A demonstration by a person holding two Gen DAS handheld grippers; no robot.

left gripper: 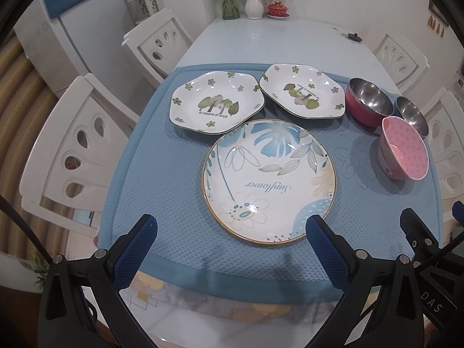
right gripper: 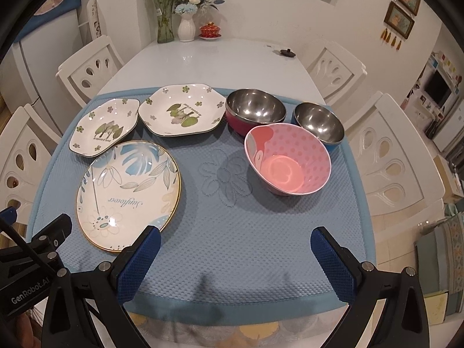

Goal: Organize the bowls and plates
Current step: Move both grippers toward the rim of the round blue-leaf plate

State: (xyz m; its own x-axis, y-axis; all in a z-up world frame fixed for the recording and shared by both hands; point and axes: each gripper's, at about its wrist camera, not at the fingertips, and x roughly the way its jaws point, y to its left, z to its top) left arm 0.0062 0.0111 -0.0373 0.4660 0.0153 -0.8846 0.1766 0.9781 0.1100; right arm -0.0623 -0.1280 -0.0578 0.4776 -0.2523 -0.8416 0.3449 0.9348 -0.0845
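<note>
A round "Sunflower" plate (left gripper: 269, 181) (right gripper: 127, 194) lies on the blue mat (left gripper: 168, 174) (right gripper: 232, 232). Behind it lie two hexagonal forest plates, the left one (left gripper: 216, 104) (right gripper: 105, 127) and the right one (left gripper: 303, 90) (right gripper: 181, 110). To the right stand a red steel bowl (left gripper: 369, 100) (right gripper: 255, 110), a blue steel bowl (left gripper: 411, 113) (right gripper: 319, 124) and a pink dotted bowl (left gripper: 404, 148) (right gripper: 288, 159). My left gripper (left gripper: 232, 232) is open and empty near the round plate's front rim. My right gripper (right gripper: 235, 243) is open and empty over the mat's front.
White chairs (left gripper: 84, 150) (right gripper: 391, 150) flank the white table (right gripper: 203, 61). At its far end stand a glass vase (right gripper: 165, 26), a white vase (right gripper: 186, 29), a red lidded cup (right gripper: 209, 31) and a small dark lid (right gripper: 287, 52).
</note>
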